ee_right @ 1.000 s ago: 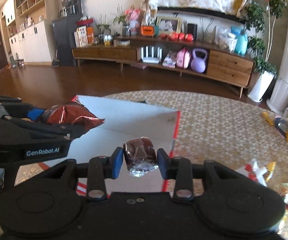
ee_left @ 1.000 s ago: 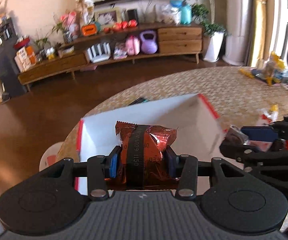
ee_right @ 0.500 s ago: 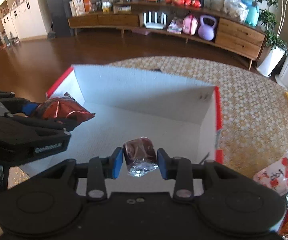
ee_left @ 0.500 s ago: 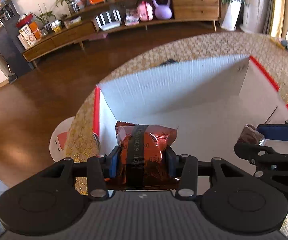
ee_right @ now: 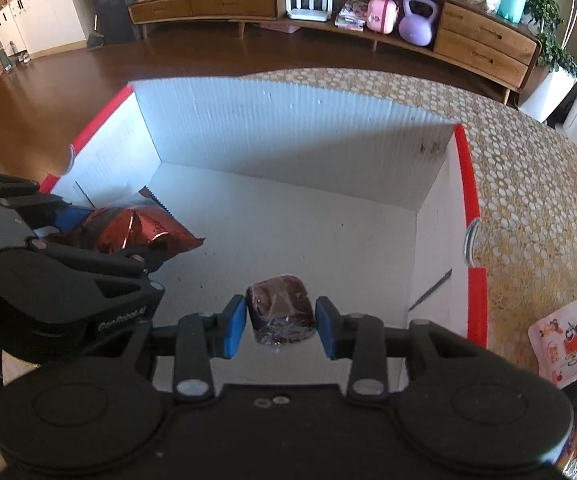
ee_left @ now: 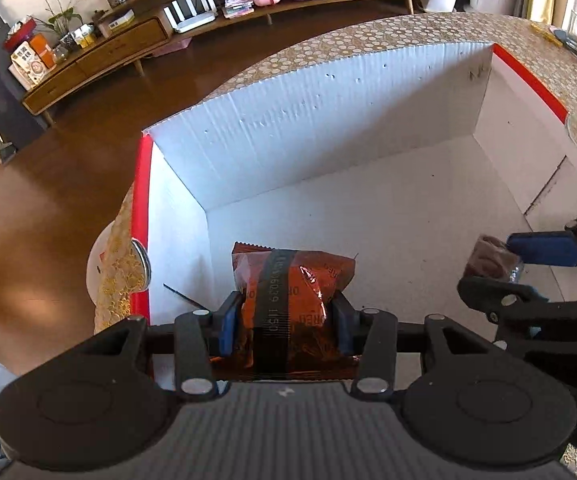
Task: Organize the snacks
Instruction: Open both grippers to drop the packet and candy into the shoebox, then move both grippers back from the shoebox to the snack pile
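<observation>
Pointing forward lengthwise, the orange packet [ee_left: 292, 292] sits clamped in left jaws — right jaws loosely flank a brown sweet [ee_right: 280, 310].

The box [ee_left: 328, 128] stands on the desk [ee_right: 528, 184] and fills the middle of both views. Over its floor, the left tongs [ee_left: 284, 316] hold the foil packet [ee_left: 292, 280] at lower centre; the right tongs [ee_right: 280, 320] flank the small wrapped snack [ee_right: 280, 308], lower centre there. More snack bags [ee_right: 568, 336] lie on the desk at lower right, outside the box.

Two matte black hand-held grippers [ee_left: 286, 316] [ee_right: 280, 320], blue finger pads [ee_right: 234, 326], silver screws, ribbed grey housing.
</observation>
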A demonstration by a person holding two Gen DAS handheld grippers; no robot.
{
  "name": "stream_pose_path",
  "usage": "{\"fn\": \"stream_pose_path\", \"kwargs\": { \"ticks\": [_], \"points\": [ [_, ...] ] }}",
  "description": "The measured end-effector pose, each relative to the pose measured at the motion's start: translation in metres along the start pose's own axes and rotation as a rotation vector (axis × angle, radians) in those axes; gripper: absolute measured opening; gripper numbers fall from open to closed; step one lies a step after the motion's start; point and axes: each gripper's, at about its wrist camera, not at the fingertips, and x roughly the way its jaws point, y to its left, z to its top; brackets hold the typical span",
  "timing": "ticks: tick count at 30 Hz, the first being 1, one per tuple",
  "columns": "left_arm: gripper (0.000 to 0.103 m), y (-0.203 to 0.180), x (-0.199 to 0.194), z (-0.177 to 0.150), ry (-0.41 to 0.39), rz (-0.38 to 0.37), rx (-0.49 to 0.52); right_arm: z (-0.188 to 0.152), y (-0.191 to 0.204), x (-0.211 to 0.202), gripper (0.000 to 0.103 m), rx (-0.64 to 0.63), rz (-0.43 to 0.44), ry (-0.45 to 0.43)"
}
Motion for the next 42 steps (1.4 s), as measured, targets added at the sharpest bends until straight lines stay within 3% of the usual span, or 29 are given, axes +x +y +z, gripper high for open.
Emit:
{"fn": "stream_pose_path", "kwargs": {
  "ticks": [4,6,7,20,31,42],
  "points": [
    [0.051,-0.001,0.0,0.004,-0.001,0.014,0.004,0.001,-0.002,0.0,0.04,0.009,0.002,0.005],
    [0.067,-0.002,-0.003,0.006,-0.021,0.027,0.008,-0.001,-0.002,-0.003,0.045,0.004,-0.002,-0.002],
    [0.068,-0.002,-0.006,0.005,-0.033,0.037,0.01,0.0,-0.002,-0.004,0.046,0.003,-0.002,-0.006],
    [0.069,0.001,-0.049,-0.001,-0.125,0.032,-0.024,-0.008,-0.01,-0.045,0.074,0.017,-0.004,-0.075],
    [0.07,-0.005,-0.1,-0.011,-0.228,-0.001,-0.059,-0.02,-0.023,-0.099,0.084,0.038,0.01,-0.168],
    [0.07,-0.028,-0.157,-0.026,-0.346,-0.085,-0.066,-0.046,-0.043,-0.157,0.09,0.059,0.011,-0.286]
  ]
}}
